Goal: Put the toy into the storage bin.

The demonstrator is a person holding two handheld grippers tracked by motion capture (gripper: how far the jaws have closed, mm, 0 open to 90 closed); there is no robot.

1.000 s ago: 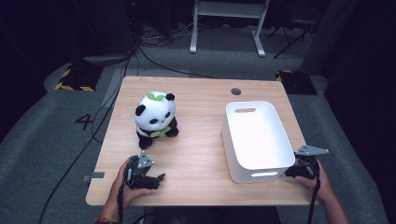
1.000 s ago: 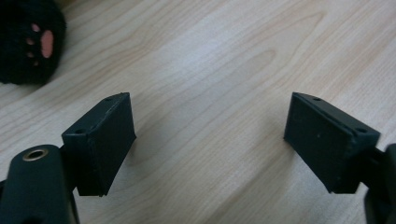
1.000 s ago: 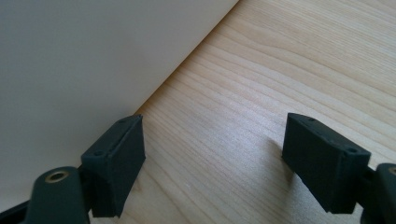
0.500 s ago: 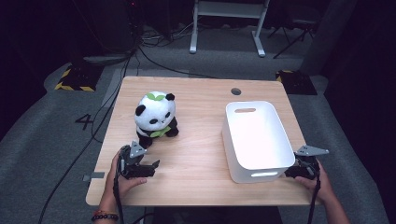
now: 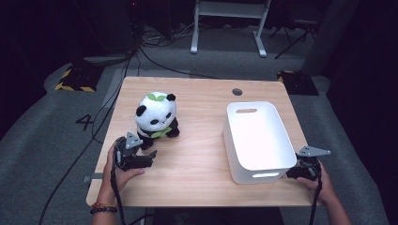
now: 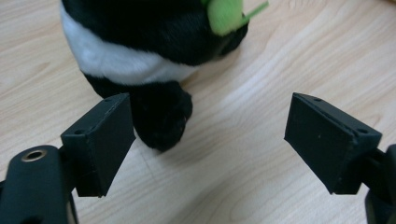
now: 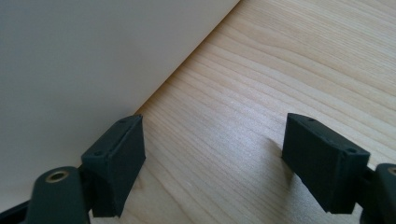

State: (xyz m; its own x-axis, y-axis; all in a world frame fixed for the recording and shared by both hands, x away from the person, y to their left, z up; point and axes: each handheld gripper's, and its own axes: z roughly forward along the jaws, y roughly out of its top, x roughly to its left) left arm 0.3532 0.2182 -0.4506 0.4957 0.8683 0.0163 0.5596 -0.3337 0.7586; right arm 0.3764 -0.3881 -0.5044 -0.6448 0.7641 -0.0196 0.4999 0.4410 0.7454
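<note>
Now left tongs (image 5: 149,156) nearer panda (image 5: 156,115); jaws apart

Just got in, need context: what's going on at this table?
A person holds a claw in each hand. The left claw, jaws open, sits just in front of the plush panda, with the panda's black foot by one jaw; no grip yet. The right claw, also open, rests beside the empty white bin.

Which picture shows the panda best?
The high view: the whole panda sits upright on the table, face and green leaf visible. The left gripper view shows just its lower body and a black foot, close up. The right gripper view shows the bin wall and table.
</note>
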